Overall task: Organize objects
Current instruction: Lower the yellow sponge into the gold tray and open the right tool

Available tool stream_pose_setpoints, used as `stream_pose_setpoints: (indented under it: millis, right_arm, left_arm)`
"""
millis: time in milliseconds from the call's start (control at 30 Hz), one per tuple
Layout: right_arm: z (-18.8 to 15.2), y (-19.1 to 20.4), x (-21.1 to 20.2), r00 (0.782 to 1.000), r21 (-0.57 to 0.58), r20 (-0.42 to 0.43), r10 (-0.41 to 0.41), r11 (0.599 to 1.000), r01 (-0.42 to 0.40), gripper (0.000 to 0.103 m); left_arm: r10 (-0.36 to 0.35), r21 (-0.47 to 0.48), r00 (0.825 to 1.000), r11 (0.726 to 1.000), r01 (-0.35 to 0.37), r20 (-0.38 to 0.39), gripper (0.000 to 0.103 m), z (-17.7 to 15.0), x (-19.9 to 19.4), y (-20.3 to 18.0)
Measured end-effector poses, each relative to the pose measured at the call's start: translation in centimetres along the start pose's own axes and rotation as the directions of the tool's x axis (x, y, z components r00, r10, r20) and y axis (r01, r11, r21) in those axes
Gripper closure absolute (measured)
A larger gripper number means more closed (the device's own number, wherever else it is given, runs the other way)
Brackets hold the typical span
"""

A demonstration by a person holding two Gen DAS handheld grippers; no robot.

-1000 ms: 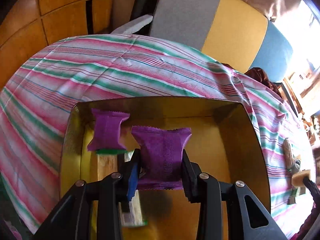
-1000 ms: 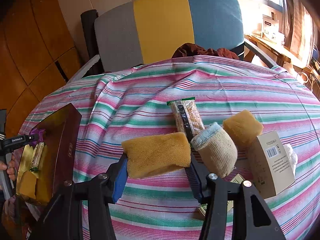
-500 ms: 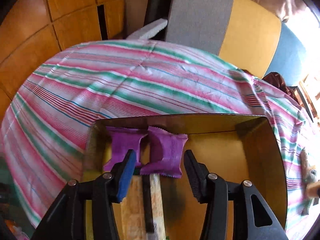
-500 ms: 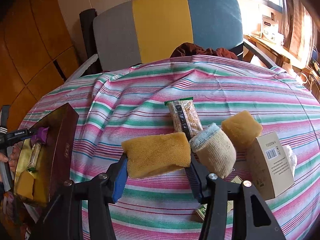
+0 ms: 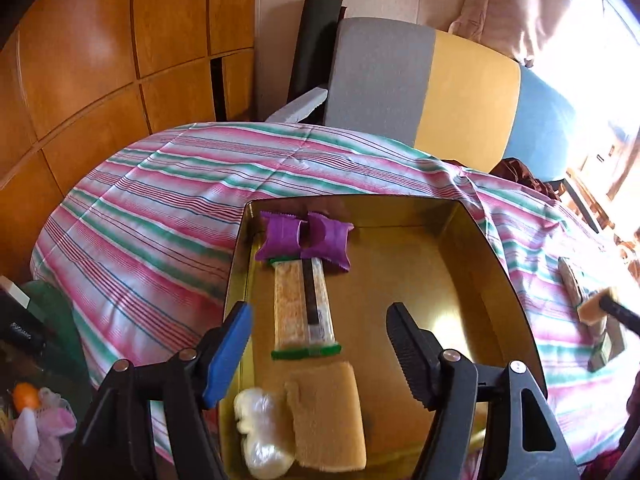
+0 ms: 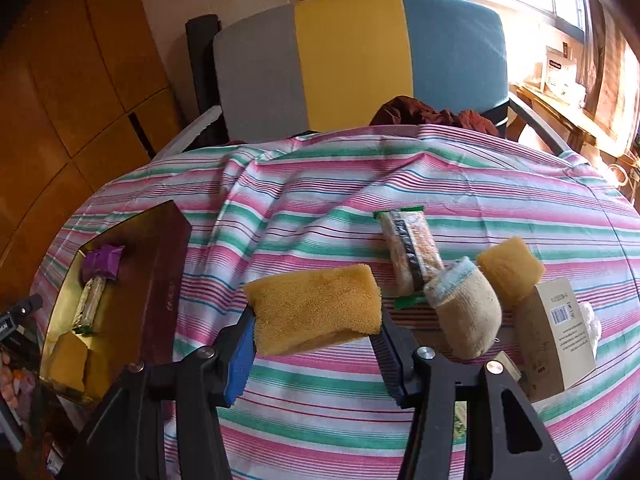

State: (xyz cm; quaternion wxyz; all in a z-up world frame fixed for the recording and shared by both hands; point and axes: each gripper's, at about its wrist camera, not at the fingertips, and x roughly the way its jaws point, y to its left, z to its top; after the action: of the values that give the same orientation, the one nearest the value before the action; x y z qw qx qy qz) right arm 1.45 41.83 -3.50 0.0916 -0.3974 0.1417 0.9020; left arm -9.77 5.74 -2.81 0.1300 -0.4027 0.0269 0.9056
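Note:
My left gripper [image 5: 320, 332] is open and empty above a gold-lined box [image 5: 472, 264]. In the box lie two purple packets [image 5: 306, 238], a cereal bar [image 5: 302, 306], a yellow sponge [image 5: 324, 416] and a white pearly bag [image 5: 260, 436]. My right gripper [image 6: 316, 340] is shut on a yellow sponge [image 6: 316, 308], held above the striped tablecloth [image 6: 320, 216]. The box [image 6: 160, 280] shows at the left of the right wrist view. The right gripper's tip with its sponge [image 5: 596, 310] shows at the far right of the left wrist view.
On the table to the right lie another cereal bar [image 6: 408, 252], a rolled sock [image 6: 468, 312], a second sponge [image 6: 508, 268] and a small carton [image 6: 552, 336]. A grey, yellow and blue chair [image 6: 352, 60] stands behind the table. Clutter lies below the table's left edge [image 5: 32, 400].
My left gripper let go of the purple packet beside the first one, opened, and drew back and up from the box. The right gripper has kept its sponge, shifting slightly.

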Motion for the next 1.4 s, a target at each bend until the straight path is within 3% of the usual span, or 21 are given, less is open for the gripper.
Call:
stream_pose_setpoints:
  millis: [133,267,367,533,767,833,867,933,1000,1133,1400]
  right_arm:
    - [0.9,5.3,0.0,0.995,-0.080,-0.010,0.095,0.992,-0.095,0.049]
    - [1.3,11.3,1.3,0.980,-0.180,-0.077,0.182,0.965,-0.193,0.049]
    - [1.2,15.5,3.2,0.973,-0.241,-0.148,0.179,0.947,-0.211,0.049]
    - [0.1,19.9,7.5,0.939,-0.275,-0.311,0.147,0.932,-0.237,0.049]
    - [-0.4,24.5,11.8,0.906,-0.291,-0.409,0.110,0.925,-0.243,0.048]
    - [-0.3,25.9,12.3,0.916,-0.326,-0.394,0.083,0.918,-0.224,0.045]
    - [-0.2,26.5,12.5,0.909,-0.314,-0.399,0.119,0.914,-0.258,0.045]
    - [0.2,27.1,12.7,0.874,-0.248,-0.430,0.225,0.902,-0.354,0.041]
    - [0.6,27.5,12.4,0.862,-0.204,-0.418,0.287,0.895,-0.397,0.022]
    - [0.9,27.1,10.8,0.875,-0.198,-0.372,0.308,0.895,-0.399,0.020]
    - [0.3,25.4,8.2,0.915,-0.216,-0.299,0.270,0.915,-0.340,0.020]
  left_arm:
    - [-0.001,-0.004,1.000,1.000,0.001,0.012,0.033,-1.1,-1.2,0.3]
    - [-0.013,-0.022,1.000,1.000,0.013,0.021,0.031,-1.9,-2.1,1.1]
    - [-0.022,-0.041,1.000,0.999,0.023,0.015,0.031,-2.3,-2.3,2.0]
    - [-0.016,-0.089,1.000,0.996,0.017,0.009,0.031,-3.1,-2.5,4.1]
    - [0.002,-0.138,1.000,0.990,-0.003,-0.008,0.031,-4.2,-2.3,6.7]
    - [0.004,-0.150,1.000,0.989,-0.006,-0.017,0.031,-4.4,-2.1,7.2]
    - [0.004,-0.156,1.000,0.988,-0.007,-0.019,0.031,-4.5,-2.1,7.4]
    - [0.003,-0.162,1.000,0.987,-0.007,-0.024,0.031,-4.5,-2.0,7.6]
    - [0.005,-0.166,1.000,0.986,-0.009,-0.026,0.031,-4.6,-2.0,7.8]
    - [0.010,-0.169,1.000,0.986,-0.014,-0.021,0.030,-4.7,-2.2,7.8]
    - [0.016,-0.155,1.000,0.988,-0.015,0.006,0.027,-4.3,-2.9,7.2]
